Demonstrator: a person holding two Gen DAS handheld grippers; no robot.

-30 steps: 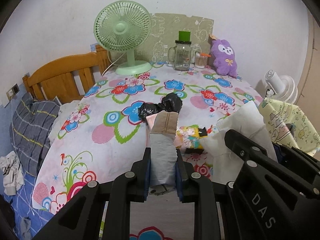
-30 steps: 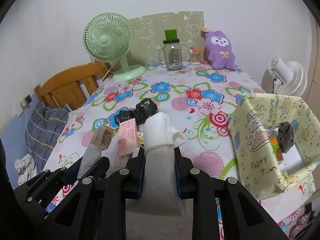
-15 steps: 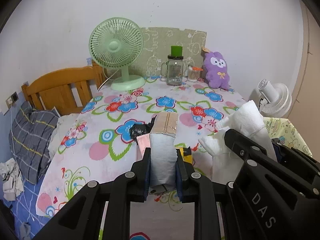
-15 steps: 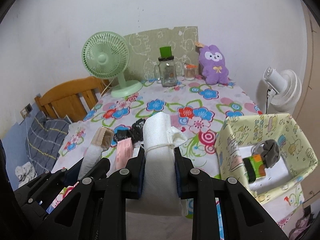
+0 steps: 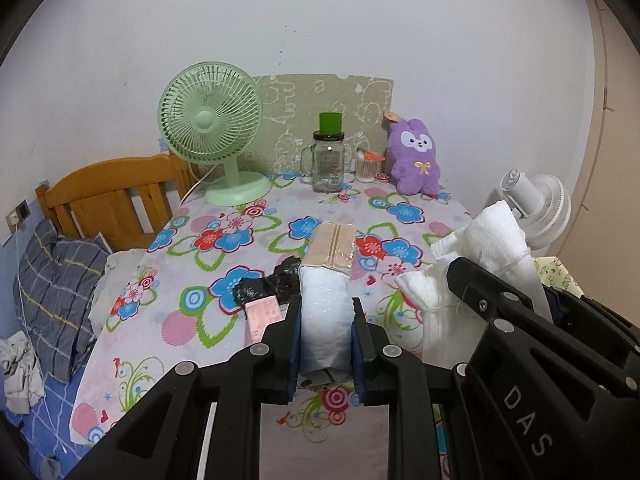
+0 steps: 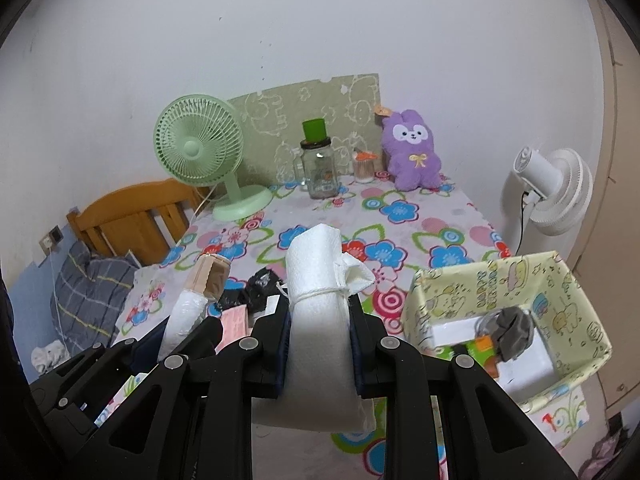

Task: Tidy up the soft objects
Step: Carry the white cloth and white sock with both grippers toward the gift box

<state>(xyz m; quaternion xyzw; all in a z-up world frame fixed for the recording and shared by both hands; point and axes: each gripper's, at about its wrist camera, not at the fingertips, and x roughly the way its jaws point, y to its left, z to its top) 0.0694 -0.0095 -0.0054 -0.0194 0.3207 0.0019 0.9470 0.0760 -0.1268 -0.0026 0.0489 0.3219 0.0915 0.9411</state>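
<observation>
Left claw (image 5: 326, 322): its jaws are closed on a white plastic packet (image 5: 325, 312) with a tan end (image 5: 333, 246). The packet's long axis runs straight forward along the fingers, tan end pointing away from the camera toward the far wall, above the flowered desk (image 5: 208, 264). In the right wrist view the same packet (image 6: 188, 312) slants up and slightly right, tan end uppermost.

Right claw (image 6: 320, 320): jaws pressed against both sides of a rolled white cloth (image 6: 320, 304) tied round with thin string (image 6: 316, 294). The roll's long axis also lies along the fingers, its free end pointing forward and up, with a loose fold sticking out to the right. In the left wrist view this roll (image 5: 480, 256) stands to the right of the packet, just beside it.

On the desk below and between the claws lie a crumpled black bag (image 5: 264, 286) and a pink card (image 5: 262, 314).

Container: an open patterned fabric box (image 6: 560, 280) stands at the desk's right edge; inside lie a grey soft item (image 6: 514, 330) and small green and orange objects (image 6: 482, 346) on a white floor.

Background: green fan (image 5: 210, 116), glass jar (image 5: 329, 168), purple plush rabbit (image 5: 416, 158).
</observation>
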